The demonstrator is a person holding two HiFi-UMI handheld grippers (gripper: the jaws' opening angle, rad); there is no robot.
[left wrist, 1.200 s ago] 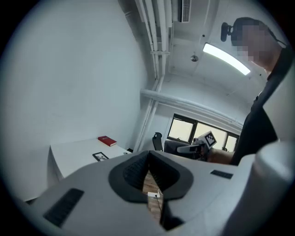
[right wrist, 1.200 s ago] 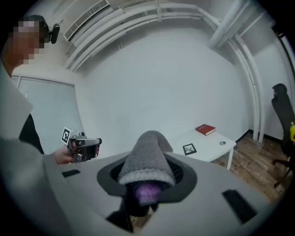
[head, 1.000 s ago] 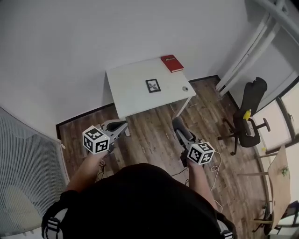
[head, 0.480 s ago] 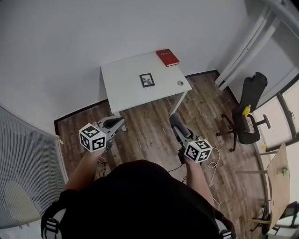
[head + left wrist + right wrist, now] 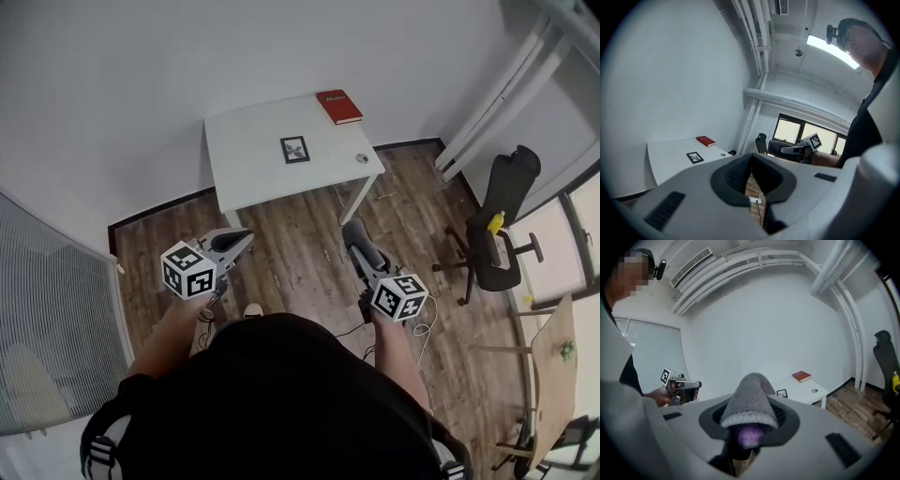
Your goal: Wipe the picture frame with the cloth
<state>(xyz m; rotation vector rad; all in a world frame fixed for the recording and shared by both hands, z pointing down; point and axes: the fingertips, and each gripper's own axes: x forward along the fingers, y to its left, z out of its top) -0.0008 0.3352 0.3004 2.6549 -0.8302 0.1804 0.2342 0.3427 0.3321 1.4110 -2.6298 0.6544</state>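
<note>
On the white counter [image 5: 244, 164], well ahead of both claws, the picture frame [image 5: 294, 149] lies flat. Right claw [image 5: 356, 234] pinches the grey cloth [image 5: 749, 401]; left claw [image 5: 751, 161] is pressed together, empty. Unsteadied, the light frame may skid toward the red book [image 5: 338, 106] under a wipe.

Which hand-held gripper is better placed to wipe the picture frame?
Right. The right hand-held gripper is shut on the grey cloth; the left hand-held gripper is shut and empty. Both are short of the picture frame.
</note>
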